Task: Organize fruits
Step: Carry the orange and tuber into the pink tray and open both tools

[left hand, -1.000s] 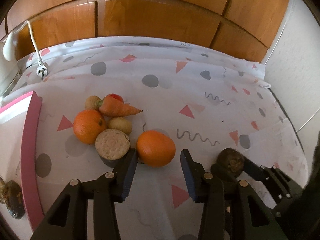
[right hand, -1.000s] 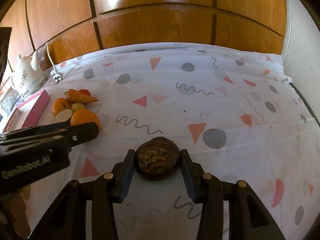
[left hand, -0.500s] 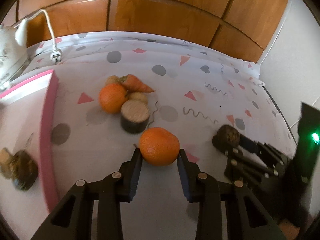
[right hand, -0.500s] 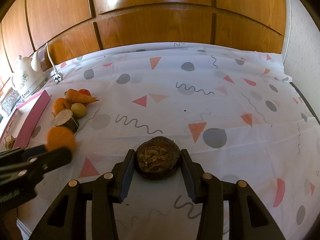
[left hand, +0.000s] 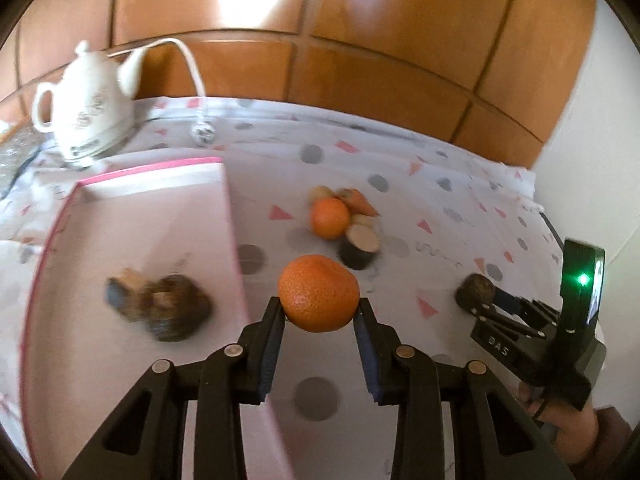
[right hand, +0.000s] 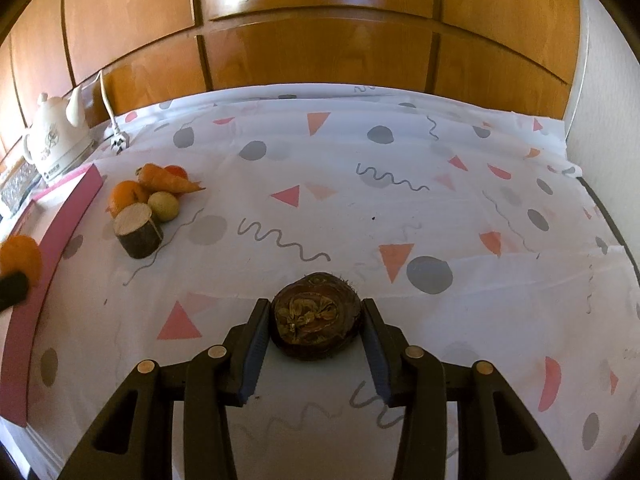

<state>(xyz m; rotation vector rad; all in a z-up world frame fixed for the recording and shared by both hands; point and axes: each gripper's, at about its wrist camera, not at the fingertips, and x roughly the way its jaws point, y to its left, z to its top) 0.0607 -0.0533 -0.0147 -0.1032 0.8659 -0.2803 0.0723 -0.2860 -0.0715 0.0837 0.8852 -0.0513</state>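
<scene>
My left gripper [left hand: 319, 312] is shut on an orange [left hand: 319, 293] and holds it in the air by the right wall of a pink tray [left hand: 231, 216]. Brown items [left hand: 160, 306] lie blurred in the tray. My right gripper [right hand: 316, 322] is shut on a brown taro root [right hand: 316, 316] low over the tablecloth; it also shows in the left wrist view [left hand: 476, 292]. A pile stays on the cloth: a second orange [right hand: 126, 196], a carrot [right hand: 168, 180], a small pale fruit [right hand: 164, 206] and a cut root piece [right hand: 138, 232].
A white kettle [left hand: 86, 108] with its cord and plug [left hand: 204, 132] stands behind the tray. A wooden panelled wall [right hand: 320, 32] backs the table. A white wall [right hand: 608, 100] is on the right. The patterned tablecloth [right hand: 400, 208] stretches right of the pile.
My left gripper closed on the orange, lifted it and carried it left to the pink tray's edge. My right gripper has stayed still, holding the taro root.
</scene>
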